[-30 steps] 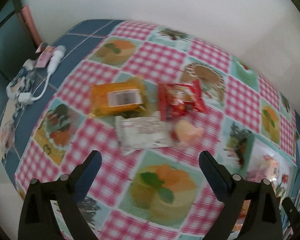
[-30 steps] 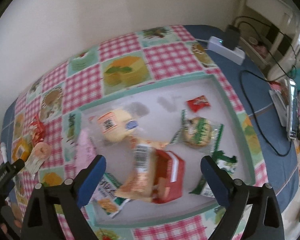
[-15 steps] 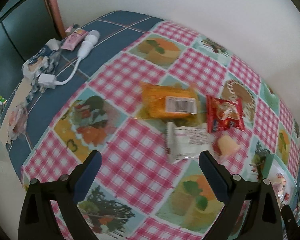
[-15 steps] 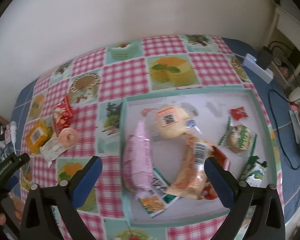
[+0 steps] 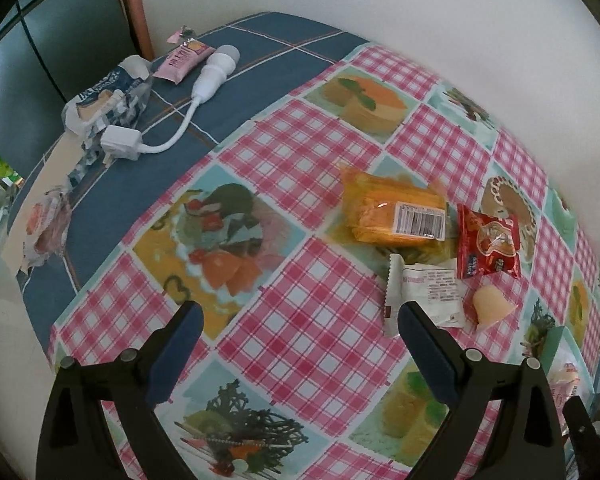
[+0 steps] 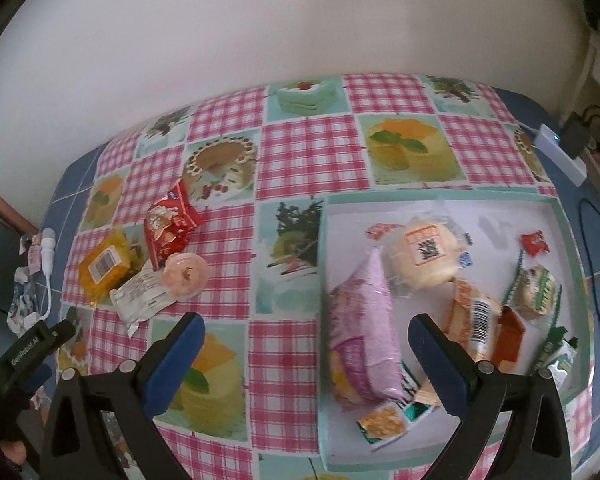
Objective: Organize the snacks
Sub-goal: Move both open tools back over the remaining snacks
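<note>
Ahead of the left hand-held gripper (image 5: 300,332), to its right, four loose snacks are being shown in a tight cluster on the counter (image 5: 300,248): an orange packet (image 5: 396,216), a red packet (image 5: 488,242) just beside it, a white wrapper (image 5: 424,294) nearest the right fingertip, and a round peach-coloured snack (image 5: 490,306) touching that wrapper. Nothing is being held by the left hand-held gripper, whose jaws are standing wide apart. The right hand-held gripper (image 6: 306,344) is likewise being kept apart and empty. Ahead of it and to the right, a tray (image 6: 432,200) is being seen holding a pink bag (image 6: 364,320), a round bun (image 6: 420,256) and other packets. Far left of the left hand-held gripper, a white plug and cable (image 5: 168,120) are lying on blue cloth.
</note>
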A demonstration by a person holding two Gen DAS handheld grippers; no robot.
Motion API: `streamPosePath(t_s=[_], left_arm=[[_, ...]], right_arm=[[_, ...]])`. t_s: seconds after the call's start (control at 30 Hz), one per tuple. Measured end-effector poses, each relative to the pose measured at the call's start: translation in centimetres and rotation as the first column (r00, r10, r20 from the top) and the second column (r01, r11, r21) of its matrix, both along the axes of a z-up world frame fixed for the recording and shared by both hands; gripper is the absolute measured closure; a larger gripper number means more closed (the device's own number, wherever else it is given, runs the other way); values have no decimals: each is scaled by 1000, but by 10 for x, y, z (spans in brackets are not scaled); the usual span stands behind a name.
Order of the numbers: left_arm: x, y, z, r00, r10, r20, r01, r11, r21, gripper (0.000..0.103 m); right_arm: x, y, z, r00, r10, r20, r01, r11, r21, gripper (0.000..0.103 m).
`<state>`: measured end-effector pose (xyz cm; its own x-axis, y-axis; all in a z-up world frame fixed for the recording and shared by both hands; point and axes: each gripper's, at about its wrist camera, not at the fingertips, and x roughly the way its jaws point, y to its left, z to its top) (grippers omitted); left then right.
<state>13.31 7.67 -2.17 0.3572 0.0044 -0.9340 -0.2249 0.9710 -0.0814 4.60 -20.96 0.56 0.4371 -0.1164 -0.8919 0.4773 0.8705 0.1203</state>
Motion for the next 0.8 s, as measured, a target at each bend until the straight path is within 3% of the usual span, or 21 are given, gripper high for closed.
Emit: streamPosePath(t_s=[0.37, 0.8], left_arm=[[21, -9, -7, 1000, -18, -13, 18, 999, -51, 5], [52, -20, -41, 994, -55, -92, 41, 989, -145, 5]], right_arm=[[29, 31, -3, 992, 124, 38, -124, 992, 4, 0], [73, 42, -40, 984, 165, 63, -172, 978, 122, 0]])
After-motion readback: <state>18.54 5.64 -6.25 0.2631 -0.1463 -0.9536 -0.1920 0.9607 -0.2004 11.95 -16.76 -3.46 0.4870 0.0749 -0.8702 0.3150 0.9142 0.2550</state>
